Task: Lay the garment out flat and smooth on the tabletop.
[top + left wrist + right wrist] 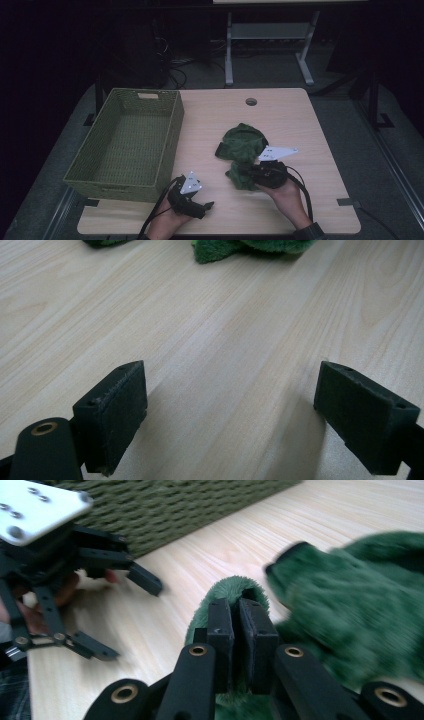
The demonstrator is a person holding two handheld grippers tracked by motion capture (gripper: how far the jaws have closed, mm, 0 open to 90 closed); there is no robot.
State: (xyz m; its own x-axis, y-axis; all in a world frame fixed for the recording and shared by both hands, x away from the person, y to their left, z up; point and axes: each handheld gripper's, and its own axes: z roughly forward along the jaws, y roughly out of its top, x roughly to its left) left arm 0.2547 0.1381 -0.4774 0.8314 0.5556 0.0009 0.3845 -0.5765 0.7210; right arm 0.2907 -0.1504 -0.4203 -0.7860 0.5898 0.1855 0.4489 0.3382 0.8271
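Cloth (243, 145), dark green and fuzzy, lies crumpled on your bench (300, 125); your right hand-held gripper (237, 615) pinches one fold, your left hand-held gripper (230, 410) gapes empty.

cloth (360, 610): fuzzy green terry | table (300, 125): smooth pale wood grain | basket (127, 145): woven, matt olive

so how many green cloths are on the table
1, as far as shows: a crumpled green cloth right of the basket, its near edge pinched in the right gripper. A second piece could be hidden in its folds.
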